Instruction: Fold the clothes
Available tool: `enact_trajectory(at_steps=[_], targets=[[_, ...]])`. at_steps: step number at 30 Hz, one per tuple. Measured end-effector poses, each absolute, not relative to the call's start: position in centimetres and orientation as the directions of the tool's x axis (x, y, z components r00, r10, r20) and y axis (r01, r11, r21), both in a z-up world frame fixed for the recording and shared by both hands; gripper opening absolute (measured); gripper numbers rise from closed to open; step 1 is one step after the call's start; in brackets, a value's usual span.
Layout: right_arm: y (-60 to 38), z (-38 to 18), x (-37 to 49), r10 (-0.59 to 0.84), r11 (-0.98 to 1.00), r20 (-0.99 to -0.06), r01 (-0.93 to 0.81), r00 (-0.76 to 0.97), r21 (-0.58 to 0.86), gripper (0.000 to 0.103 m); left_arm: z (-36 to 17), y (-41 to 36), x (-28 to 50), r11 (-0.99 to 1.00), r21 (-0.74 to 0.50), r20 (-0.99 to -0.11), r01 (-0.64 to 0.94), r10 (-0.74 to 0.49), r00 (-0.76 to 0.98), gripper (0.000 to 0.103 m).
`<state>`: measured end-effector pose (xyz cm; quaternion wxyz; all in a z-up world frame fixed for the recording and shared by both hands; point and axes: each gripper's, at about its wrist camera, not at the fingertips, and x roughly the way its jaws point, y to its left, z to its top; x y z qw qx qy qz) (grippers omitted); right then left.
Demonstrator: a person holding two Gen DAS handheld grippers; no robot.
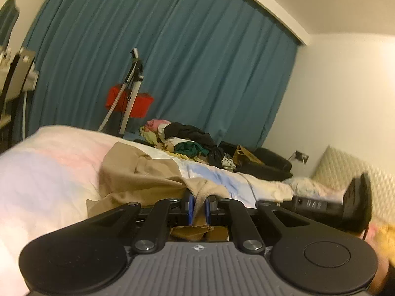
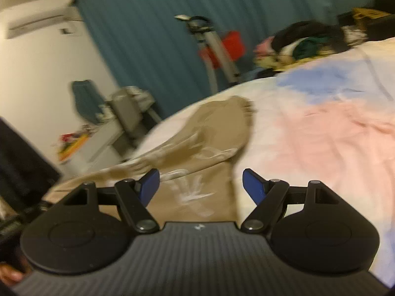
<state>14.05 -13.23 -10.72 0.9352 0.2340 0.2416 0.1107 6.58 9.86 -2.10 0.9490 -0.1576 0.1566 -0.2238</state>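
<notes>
Left wrist view: the left gripper [image 1: 199, 207] is pinching a tan garment [image 1: 138, 172] at the bed's [image 1: 44, 162] near edge, while the right gripper [image 2: 201, 185] is hovering wide above its length, which is running away toward the far-left edge.

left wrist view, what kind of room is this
Most likely a bedroom: a bed with a pastel cover, a heap of clothes on it, and a teal curtain behind.
</notes>
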Motion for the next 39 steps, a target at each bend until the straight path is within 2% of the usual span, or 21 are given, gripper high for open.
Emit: enact_trajectory(at_steps=[3,5,7,9,10,14,17,19,22,25,29,34,36,39], targets=[[-13.2,-12.4,16.6,0.315,0.867,-0.462,-0.053,0.829,0.496,0.077,-3.3,9.6,12.1,0.856,-0.404,-0.293,0.324,-0.457,0.84,0.011],[-12.8,-13.5,17.9,0.34,0.86,-0.48,-0.06,0.809,0.507,0.077,-4.8,8.9,15.9,0.888,-0.371,-0.368,0.273,-0.41,0.834,0.012],[-11.4,-14.3,18.5,0.362,0.873,-0.492,-0.103,0.792,0.477,0.077,-6.6,8.4,19.3,0.921,-0.325,-0.443,0.215,-0.349,0.826,0.014],[-9.2,-14.6,18.0,0.396,0.892,-0.49,-0.197,0.777,0.408,0.077,-8.7,8.4,21.6,0.933,-0.332,-0.514,0.142,-0.305,0.802,0.016],[-7.9,-14.6,17.6,0.414,0.898,-0.49,-0.255,0.767,0.359,0.077,-9.5,8.6,22.2,0.93,-0.346,-0.535,0.12,-0.301,0.789,0.021],[-4.2,-14.6,16.1,0.451,0.889,-0.521,-0.42,0.725,0.185,0.075,-10.0,9.2,20.9,0.95,-0.296,-0.539,0.097,-0.251,0.804,0.053],[-2.9,-14.9,15.3,0.386,0.9,-0.556,-0.434,0.736,0.049,0.075,-8.6,9.8,19.1,0.961,-0.263,-0.534,0.083,-0.217,0.817,0.064],[-3.1,-15.3,15.7,0.336,0.917,-0.583,-0.399,0.739,0.022,0.075,-7.8,9.9,17.8,0.972,-0.223,-0.537,0.071,-0.184,0.823,0.068],[-4.9,-15.5,17.6,0.271,0.957,-0.591,-0.281,0.76,0.078,0.075,-6.9,10.1,15.6,0.982,-0.176,-0.548,0.062,-0.15,0.823,0.068],[-7.7,-16.1,19.9,0.208,0.974,-0.588,-0.111,0.782,0.196,0.075,-6.5,10.0,13.7,0.975,-0.2,-0.54,0.096,-0.192,0.82,0.068],[-11.0,-19.2,22.1,0.161,0.948,-0.648,0.066,0.745,0.312,0.075,-6.5,8.0,12.8,0.963,-0.181,-0.516,0.201,-0.267,0.814,0.067],[-12.4,-19.0,20.9,0.16,0.901,-0.613,0.139,0.773,0.411,0.075,-8.5,4.2,13.1,0.937,-0.14,-0.477,0.319,-0.346,0.808,0.066],[-12.5,-17.9,19.7,0.132,0.903,-0.562,0.135,0.816,0.409,0.075,-9.6,2.5,12.9,0.949,-0.045,-0.469,0.311,-0.296,0.833,0.065],[-12.8,-16.6,18.5,0.09,0.916,-0.508,0.129,0.856,0.381,0.077,-11.1,1.4,13.6,0.97,0.06,-0.455,0.236,-0.184,0.871,0.05]])
